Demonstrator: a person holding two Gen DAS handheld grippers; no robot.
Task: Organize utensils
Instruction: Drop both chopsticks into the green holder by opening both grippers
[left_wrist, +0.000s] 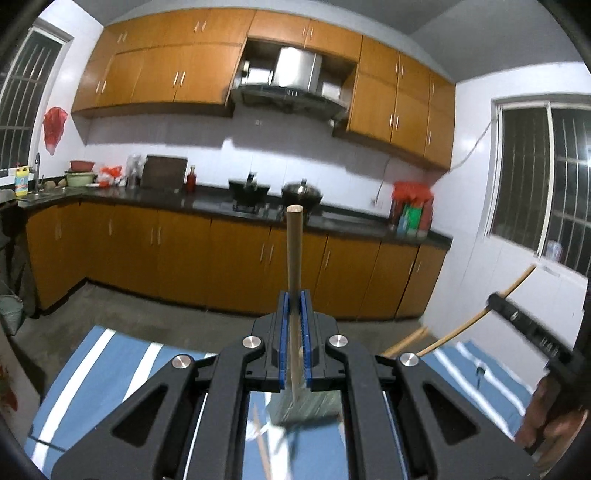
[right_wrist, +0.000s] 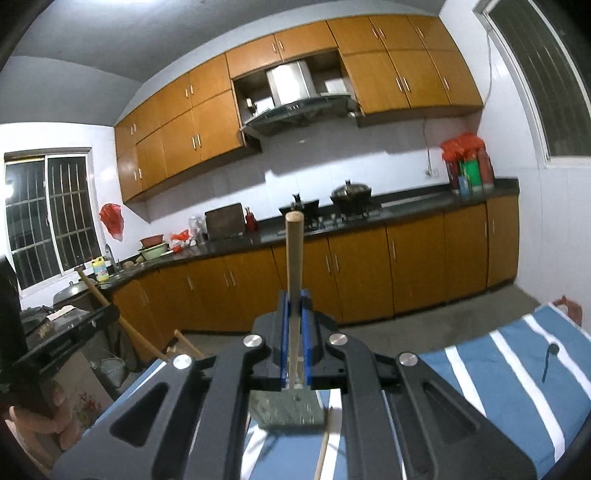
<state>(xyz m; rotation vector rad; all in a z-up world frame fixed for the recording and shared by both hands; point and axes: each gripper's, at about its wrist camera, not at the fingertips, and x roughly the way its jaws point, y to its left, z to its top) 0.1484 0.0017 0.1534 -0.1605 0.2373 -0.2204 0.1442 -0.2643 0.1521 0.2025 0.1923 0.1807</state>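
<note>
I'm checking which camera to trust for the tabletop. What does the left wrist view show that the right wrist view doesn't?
Only the left wrist view shows the right gripper from outside, clamped on its stick, and the window at right. Only the right wrist view shows a small dark utensil lying clearly on the striped cloth. Both show a wooden stick pinched in shut blue pads, the cabinets and the stove.

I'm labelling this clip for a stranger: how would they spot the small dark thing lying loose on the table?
Start at the blue cloth with white stripes covering the table below the right gripper. Toward its right side lies a small dark utensil, slim with a rounded top end. Unlike the wooden sticks clamped in the grippers, it lies alone, touching nothing.
</note>
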